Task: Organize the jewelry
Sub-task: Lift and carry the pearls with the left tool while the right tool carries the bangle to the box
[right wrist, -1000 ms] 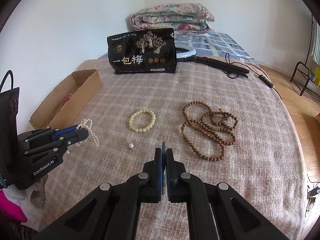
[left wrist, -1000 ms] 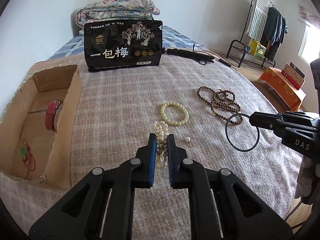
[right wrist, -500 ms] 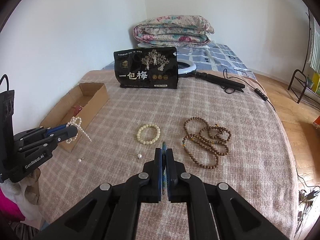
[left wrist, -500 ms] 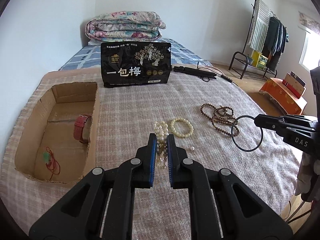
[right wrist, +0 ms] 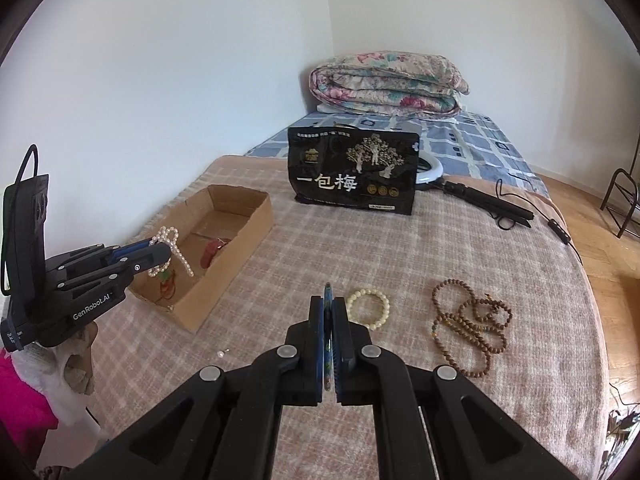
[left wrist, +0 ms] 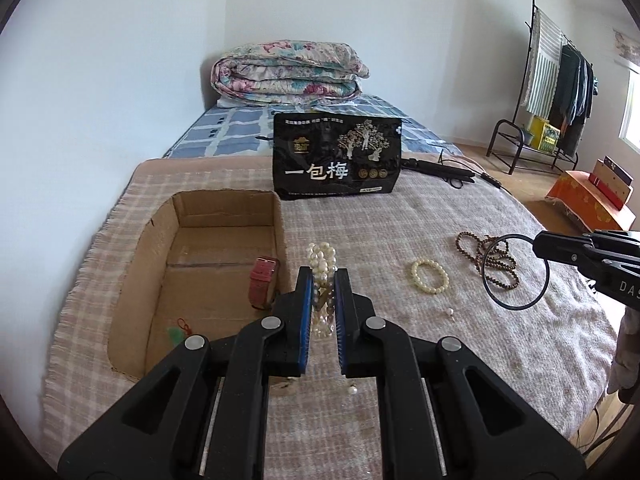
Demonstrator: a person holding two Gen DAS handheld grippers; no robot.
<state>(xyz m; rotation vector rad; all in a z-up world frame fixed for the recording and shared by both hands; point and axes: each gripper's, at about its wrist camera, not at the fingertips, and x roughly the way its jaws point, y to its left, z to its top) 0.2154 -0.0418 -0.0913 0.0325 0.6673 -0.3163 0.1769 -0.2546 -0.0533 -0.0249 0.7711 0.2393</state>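
My left gripper (left wrist: pixel 323 280) is shut on a white pearl necklace (left wrist: pixel 321 258) and holds it in the air beside the right wall of the open cardboard box (left wrist: pixel 224 204); in the right wrist view the necklace (right wrist: pixel 170 254) hangs over the box (right wrist: pixel 244 236). A red watch strap (left wrist: pixel 262 280) and a red cord with a green charm (left wrist: pixel 178 330) lie in the box. My right gripper (right wrist: pixel 329 300) is shut on a thin dark bangle (left wrist: pixel 514 270), held above the blanket.
A cream bead bracelet (left wrist: pixel 430 276), brown wooden prayer beads (right wrist: pixel 470 318) and a loose pearl stud (left wrist: pixel 450 312) lie on the checked blanket. A black snack bag (left wrist: pixel 338 158) stands behind them. A folded quilt (left wrist: pixel 288 74) and cabled selfie-stick (right wrist: pixel 486 202) lie farther back.
My left gripper has lifted the pearl necklace and moved left toward the box. My right gripper has risen with the bangle and pulled back from the beads.
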